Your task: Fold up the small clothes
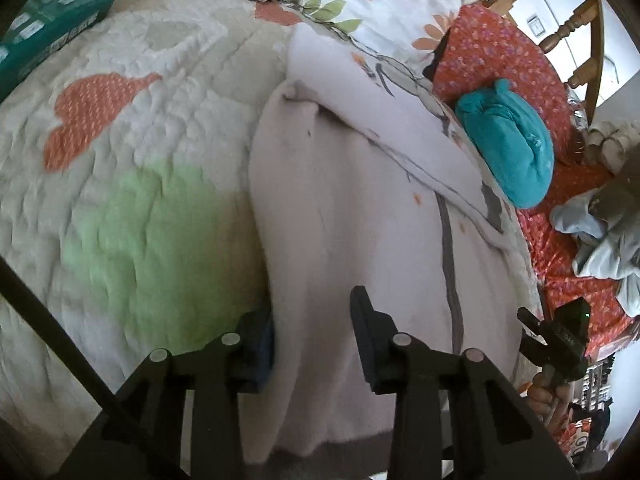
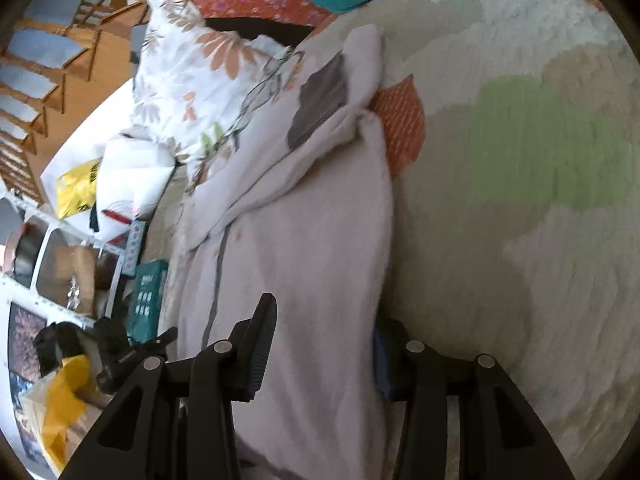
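Covering the bed, a quilt [image 1: 120,152] with hearts; wooden chair [image 1: 576,20] beyond.

The pale garment [image 1: 340,208] runs off the bottom edge in both wrist views, its hem unseen. It hides most of the left gripper's [image 1: 312,344] left finger. The green box [image 1: 48,28] is cropped, its print unreadable.
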`<state>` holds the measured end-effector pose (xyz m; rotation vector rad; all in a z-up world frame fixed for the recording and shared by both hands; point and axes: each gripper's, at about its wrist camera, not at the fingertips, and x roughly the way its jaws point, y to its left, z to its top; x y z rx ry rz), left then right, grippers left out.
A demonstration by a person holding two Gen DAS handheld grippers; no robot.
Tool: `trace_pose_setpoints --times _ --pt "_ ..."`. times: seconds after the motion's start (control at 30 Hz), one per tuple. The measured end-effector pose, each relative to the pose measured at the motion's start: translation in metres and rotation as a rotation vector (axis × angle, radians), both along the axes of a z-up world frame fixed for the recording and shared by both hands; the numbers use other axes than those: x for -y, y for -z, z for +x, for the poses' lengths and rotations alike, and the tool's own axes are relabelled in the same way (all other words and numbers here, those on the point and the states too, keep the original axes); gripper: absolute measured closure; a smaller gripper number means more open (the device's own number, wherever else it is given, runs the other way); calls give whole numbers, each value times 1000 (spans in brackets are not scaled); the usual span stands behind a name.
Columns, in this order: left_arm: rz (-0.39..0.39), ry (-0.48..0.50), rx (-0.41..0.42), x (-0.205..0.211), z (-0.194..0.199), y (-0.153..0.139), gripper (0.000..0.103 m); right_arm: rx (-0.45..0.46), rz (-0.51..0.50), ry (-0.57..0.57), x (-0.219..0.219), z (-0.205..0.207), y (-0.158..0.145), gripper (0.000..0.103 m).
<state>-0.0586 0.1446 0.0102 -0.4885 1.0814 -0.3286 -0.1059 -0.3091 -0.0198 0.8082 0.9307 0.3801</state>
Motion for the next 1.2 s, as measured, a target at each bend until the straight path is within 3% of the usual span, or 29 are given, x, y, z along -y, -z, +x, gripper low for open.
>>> trace_pose_setpoints --times 0.07,0.3,0.37,0.5,0.63,0.67,0.7,0.73,0.77,0.9,1.0,1.1,1.2 --pt "-40 -16 -10 -1 -12 4 69 -8 55 -21 -3 -13 7 55" --pt "-75 -40 -28 3 -42 12 69 -35 101 -54 -17 -53 15 57" --pt "-80 -43 -26 3 -49 13 65 -51 110 -69 -24 -60 18 57" --pt "-107 -42 -30 6 -61 15 50 -81 87 -118 -43 -76 26 57" --pt "-98 -54 -35 7 -69 16 49 -140 39 -207 -74 -81 39 58" --pt "-92 -59 -35 7 -71 16 49 -155 -10 -235 -86 -82 42 66" --pt "-82 -72 -33 6 -74 16 58 -163 -46 -242 -94 -81 43 78" --pt "-41 -106 -40 4 -76 15 84 -168 -81 -243 -98 -79 43 84" --pt "-5 -131 -50 2 -76 16 95 -170 -118 -235 -101 -78 42 92" --pt "-32 -207 -30 -16 -81 5 94 -131 -133 -211 -97 -76 27 96" --pt "-33 -187 4 -15 -94 -10 95 -92 -75 -243 -86 -86 9 97" --pt "-41 -146 17 -7 -119 -23 96 -64 -110 -328 -81 -113 -13 99" --pt "-66 -122 3 -1 -142 -21 96 -91 -107 -335 -69 -133 -19 99"
